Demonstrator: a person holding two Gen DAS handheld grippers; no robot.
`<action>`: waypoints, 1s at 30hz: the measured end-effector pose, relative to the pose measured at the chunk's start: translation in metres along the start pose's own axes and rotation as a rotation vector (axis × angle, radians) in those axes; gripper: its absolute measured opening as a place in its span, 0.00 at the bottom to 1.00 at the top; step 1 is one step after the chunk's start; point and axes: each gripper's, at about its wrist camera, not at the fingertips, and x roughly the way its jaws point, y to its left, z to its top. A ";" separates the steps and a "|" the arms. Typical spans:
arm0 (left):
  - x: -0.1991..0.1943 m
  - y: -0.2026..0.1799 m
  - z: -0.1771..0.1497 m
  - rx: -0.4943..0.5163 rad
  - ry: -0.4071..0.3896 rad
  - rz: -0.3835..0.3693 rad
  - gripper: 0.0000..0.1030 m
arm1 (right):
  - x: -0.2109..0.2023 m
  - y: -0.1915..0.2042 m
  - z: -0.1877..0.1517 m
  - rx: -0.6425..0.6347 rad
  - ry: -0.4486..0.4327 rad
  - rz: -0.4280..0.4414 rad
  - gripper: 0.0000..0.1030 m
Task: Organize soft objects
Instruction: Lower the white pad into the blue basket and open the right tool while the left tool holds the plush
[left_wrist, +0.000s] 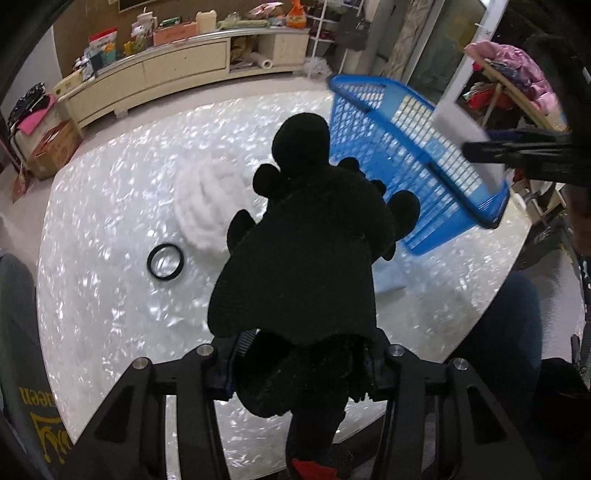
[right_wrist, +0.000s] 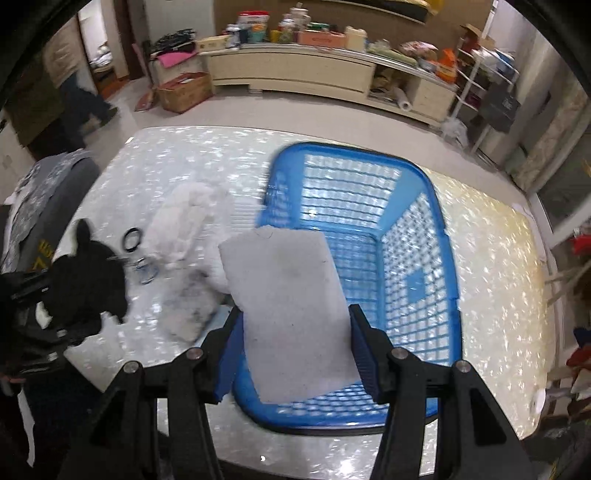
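Soft objects sit in both grippers and on the pearly white tabletop (right_wrist: 491, 236) around a blue plastic lattice basket (right_wrist: 417, 236), which serves as the landmark for everything else. The basket stands on the table with its open mouth up; through its grid walls and floor only the shiny tabletop shows, and nothing lies on its floor. A flat grey rectangular foam sheet (right_wrist: 291, 314) hangs over the basket's near rim, its far end reaching above the basket interior, clamped edge to edge between the blue-padded fingers of the right gripper (right_wrist: 293, 354). In the left wrist view the same sheet (left_wrist: 465, 122) appears blurred at the basket's (left_wrist: 391, 147) right side, with the right gripper (left_wrist: 524, 151) beside it.

Left of the basket, the left gripper (left_wrist: 299, 365) is closed on a black plush toy with rounded ears and a red patch at its lower end (left_wrist: 310, 258); the toy is held above the table, apart from the basket and outside it. From the right wrist view the toy (right_wrist: 88, 280) sits well to the basket's left. Between the toy and the basket lies a fluffy white plush item (left_wrist: 207, 199), resting on the table just beside the basket's left wall, with a greyish smudged part at its near end (right_wrist: 192, 306). A black rubber ring (left_wrist: 165, 262) lies flat on the table farther left of the basket, near the white plush.
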 end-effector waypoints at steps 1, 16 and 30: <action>-0.005 0.005 -0.003 0.001 -0.004 -0.002 0.45 | 0.005 -0.008 0.000 0.013 0.005 -0.010 0.50; 0.008 0.004 0.003 0.004 0.022 -0.022 0.45 | 0.064 -0.025 -0.014 0.042 0.123 -0.048 0.50; 0.019 0.009 0.005 -0.004 0.035 -0.033 0.45 | 0.082 -0.006 -0.024 0.096 0.206 0.007 0.52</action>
